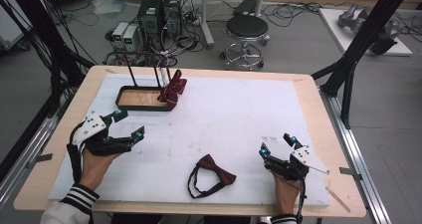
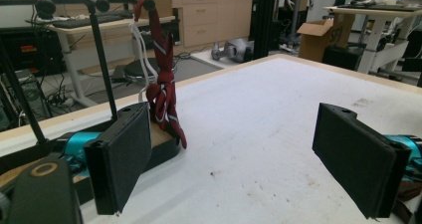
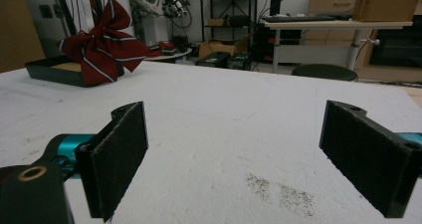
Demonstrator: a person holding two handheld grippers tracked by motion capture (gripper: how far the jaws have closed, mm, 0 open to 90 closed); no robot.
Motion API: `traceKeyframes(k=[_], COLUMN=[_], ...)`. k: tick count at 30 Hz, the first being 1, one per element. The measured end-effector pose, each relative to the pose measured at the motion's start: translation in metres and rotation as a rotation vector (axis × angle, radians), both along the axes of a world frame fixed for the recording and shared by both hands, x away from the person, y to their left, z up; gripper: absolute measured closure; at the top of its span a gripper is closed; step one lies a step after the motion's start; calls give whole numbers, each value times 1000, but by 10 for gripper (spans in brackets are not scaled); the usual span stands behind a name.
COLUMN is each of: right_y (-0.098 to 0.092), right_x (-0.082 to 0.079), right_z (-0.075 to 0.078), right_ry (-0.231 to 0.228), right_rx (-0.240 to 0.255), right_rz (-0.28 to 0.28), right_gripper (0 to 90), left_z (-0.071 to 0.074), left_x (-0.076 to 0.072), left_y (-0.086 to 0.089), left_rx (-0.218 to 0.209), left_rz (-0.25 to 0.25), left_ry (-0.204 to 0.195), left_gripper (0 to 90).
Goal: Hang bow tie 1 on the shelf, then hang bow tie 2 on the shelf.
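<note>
The dark red bow tie [image 1: 215, 169] with its black neck strap lies flat on the white-covered surface [image 1: 234, 114] near the front edge, between the two hands and touched by neither. To its right, the right hand-held gripper [image 1: 276, 143] rests low on the surface, forearm coming in from the bottom, jaws spread wide with nothing between them. To its left, the left hand-held gripper [image 1: 130, 124] is held a little higher, angled toward the back left, jaws likewise released and empty. Beyond it at the back left stands a black tray [image 1: 130, 103] with a wooden floor and thin upright rods, and a striped red bow tie [image 1: 173, 89] hangs at its right end. The left gripper view shows that striped bow tie [image 2: 163, 92] edge-on, hanging from the stand's crossbar beside a white cord [image 2: 143, 55]. The right gripper view shows its face [image 3: 102, 47], full bow and pale stripes, and a patch of dark specks [image 3: 283, 191] on the surface.
</note>
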State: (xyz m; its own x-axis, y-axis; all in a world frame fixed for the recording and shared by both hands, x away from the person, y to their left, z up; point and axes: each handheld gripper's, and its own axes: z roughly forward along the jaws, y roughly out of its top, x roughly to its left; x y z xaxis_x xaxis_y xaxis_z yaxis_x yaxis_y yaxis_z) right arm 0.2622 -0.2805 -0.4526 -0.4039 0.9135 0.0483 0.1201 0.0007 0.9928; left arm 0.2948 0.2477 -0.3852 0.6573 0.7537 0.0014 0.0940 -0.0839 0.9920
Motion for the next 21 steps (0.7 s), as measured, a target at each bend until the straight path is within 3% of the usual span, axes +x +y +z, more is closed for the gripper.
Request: traceKeyframes(k=[11,21], right_y=[0,0], right_x=[0,0], right_z=[0,0], right_ry=[1,-1], right_rx=[-2,-1], right_rz=[-2,-2], right_gripper=[109,108], left_z=[-12,-9], left_x=[-3,-4], left_y=[10,8], left_rx=[-20,-13], left_rz=[35,29], left_ry=[5,1], left_gripper=[163,164])
